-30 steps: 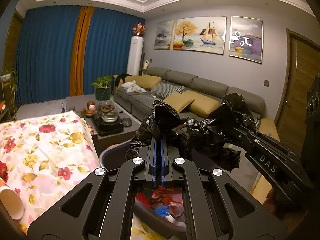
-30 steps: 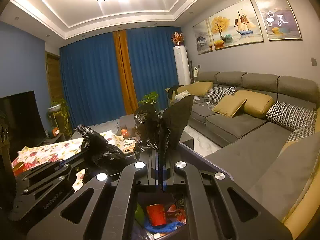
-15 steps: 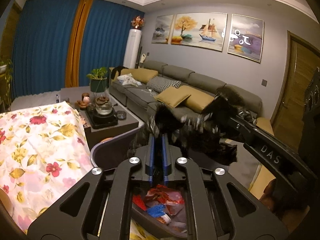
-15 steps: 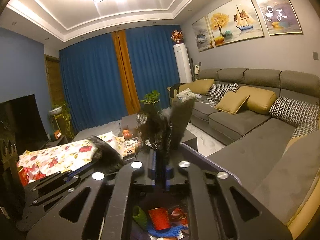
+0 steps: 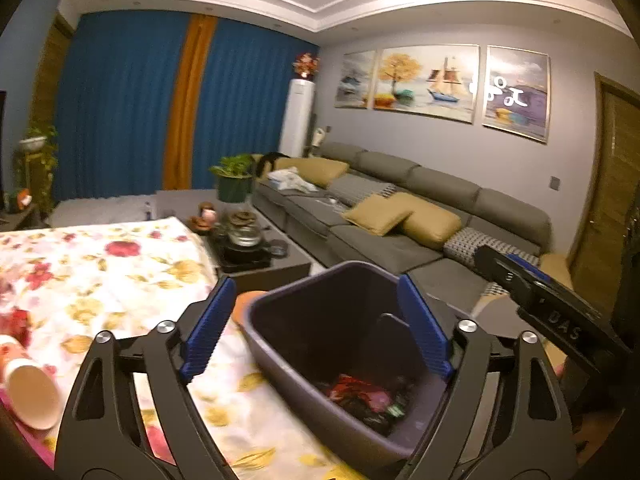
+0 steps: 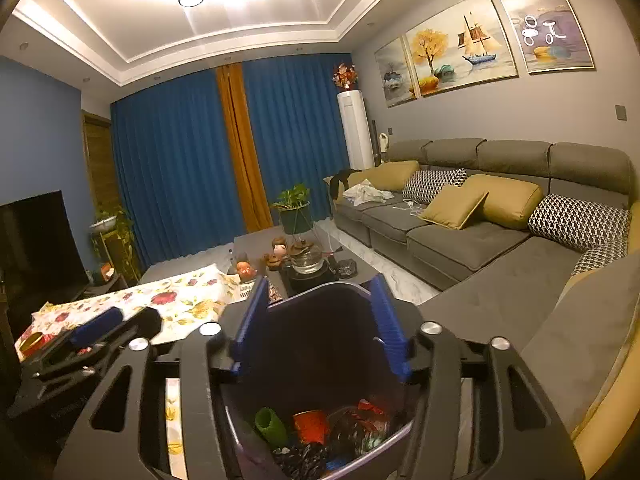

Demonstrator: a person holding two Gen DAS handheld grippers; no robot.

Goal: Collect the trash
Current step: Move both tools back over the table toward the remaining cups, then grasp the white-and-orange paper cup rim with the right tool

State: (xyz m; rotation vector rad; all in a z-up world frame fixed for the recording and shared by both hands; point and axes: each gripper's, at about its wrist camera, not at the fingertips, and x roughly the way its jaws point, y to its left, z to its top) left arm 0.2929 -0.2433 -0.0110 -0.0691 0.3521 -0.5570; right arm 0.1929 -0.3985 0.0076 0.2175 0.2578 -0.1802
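Both grippers hang over the dark bin (image 5: 280, 344), jaws opening with nothing between them. The bin already holds wrappers, a red cup (image 6: 311, 424) and crumpled black plastic (image 6: 304, 460). The leftover paper cup (image 5: 30, 394) lies on its side on the flowered cloth (image 5: 100, 272), off to the left, mouth toward us. I'd say the left gripper (image 5: 316, 328) is nearer to it than the right gripper (image 6: 320, 328).

Both wrist views close above bin (image 5: 280, 344) (sofa (image 6: 500, 240) shared).

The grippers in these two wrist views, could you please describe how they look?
Both the left gripper and right gripper share one design: black angular linkage frames with triangular cut-outs, silver round bolts, and ribbed blue finger pads. The right gripper's side carries pale lettering. No cables or sleeves show.
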